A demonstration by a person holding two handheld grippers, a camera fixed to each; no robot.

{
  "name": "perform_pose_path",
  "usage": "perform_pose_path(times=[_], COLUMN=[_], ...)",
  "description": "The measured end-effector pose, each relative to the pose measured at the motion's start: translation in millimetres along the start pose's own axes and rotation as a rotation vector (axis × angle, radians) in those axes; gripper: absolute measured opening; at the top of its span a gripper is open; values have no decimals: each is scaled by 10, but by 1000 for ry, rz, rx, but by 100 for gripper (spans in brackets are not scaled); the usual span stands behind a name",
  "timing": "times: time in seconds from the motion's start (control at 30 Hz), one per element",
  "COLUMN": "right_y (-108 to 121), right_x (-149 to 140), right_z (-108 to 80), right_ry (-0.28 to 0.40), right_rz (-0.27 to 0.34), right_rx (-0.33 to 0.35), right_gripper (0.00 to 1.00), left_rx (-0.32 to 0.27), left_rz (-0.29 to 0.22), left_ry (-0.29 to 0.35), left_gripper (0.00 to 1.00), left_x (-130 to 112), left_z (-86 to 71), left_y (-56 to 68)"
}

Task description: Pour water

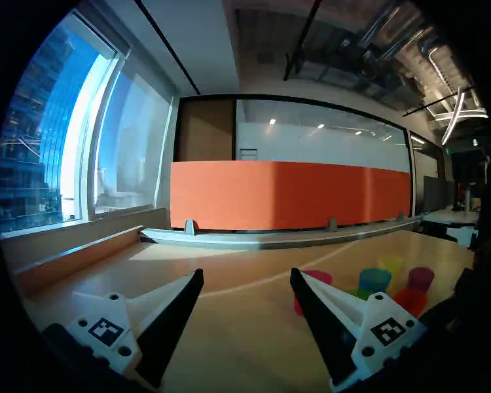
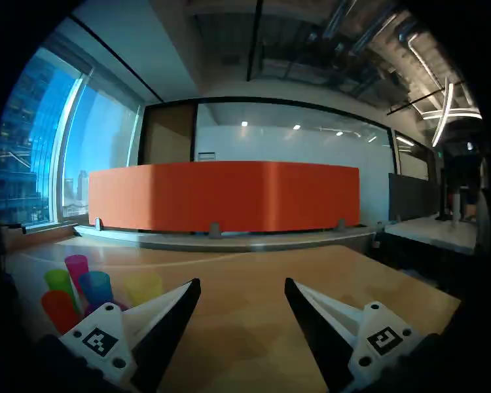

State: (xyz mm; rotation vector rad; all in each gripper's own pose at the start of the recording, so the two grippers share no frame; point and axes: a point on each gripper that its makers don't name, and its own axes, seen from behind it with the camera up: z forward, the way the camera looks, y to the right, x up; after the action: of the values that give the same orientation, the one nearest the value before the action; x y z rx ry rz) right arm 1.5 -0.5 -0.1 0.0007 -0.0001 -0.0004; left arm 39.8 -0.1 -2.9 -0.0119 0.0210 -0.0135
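Note:
Several coloured plastic cups stand in a cluster on the wooden table (image 1: 245,327). In the left gripper view they are at the lower right: a red cup (image 1: 317,278) partly behind my finger, a blue cup (image 1: 374,280), a yellow cup (image 1: 391,265), a magenta cup (image 1: 420,278) and an orange cup (image 1: 410,300). My left gripper (image 1: 245,291) is open, left of the cluster, with nothing between its fingers. In the right gripper view the cups sit at the lower left: magenta cup (image 2: 76,267), green cup (image 2: 60,283), blue cup (image 2: 95,288), yellow cup (image 2: 143,287), orange cup (image 2: 59,310). My right gripper (image 2: 242,289) is open and holds nothing.
An orange divider panel (image 1: 288,195) on a grey rail runs along the table's far edge. Large windows (image 1: 69,157) lie to the left with a wooden ledge below. Another white desk (image 2: 435,232) stands to the right. The table (image 2: 258,288) stretches ahead of both grippers.

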Motion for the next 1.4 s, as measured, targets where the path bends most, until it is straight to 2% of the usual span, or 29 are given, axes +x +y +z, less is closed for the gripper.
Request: perform_pose_path(times=[0.2, 0.5, 0.8, 0.97, 1.13, 1.4], right_y=[-53, -101, -203, -222, -273, -528], right_x=[293, 916, 1580, 1765, 1745, 1792], right_z=[1, 24, 39, 40, 29, -44], right_ry=[-8, -13, 1, 12, 4, 6], right_rz=[-4, -10, 14, 11, 2, -36], right_rx=[18, 55, 103, 119, 149, 281], right_gripper=[99, 99, 99, 99, 99, 99], left_rx=[-13, -39, -91, -118, -171, -338], left_rz=[-11, -1, -6, 14, 26, 7], left_ry=[-27, -44, -25, -17, -32, -29], left_gripper=[98, 98, 98, 98, 98, 99], left_x=[317, 852, 1500, 1720, 1746, 1839], left_z=[58, 183, 252, 248, 236, 169], left_y=[-24, -39, 69, 121, 248, 600])
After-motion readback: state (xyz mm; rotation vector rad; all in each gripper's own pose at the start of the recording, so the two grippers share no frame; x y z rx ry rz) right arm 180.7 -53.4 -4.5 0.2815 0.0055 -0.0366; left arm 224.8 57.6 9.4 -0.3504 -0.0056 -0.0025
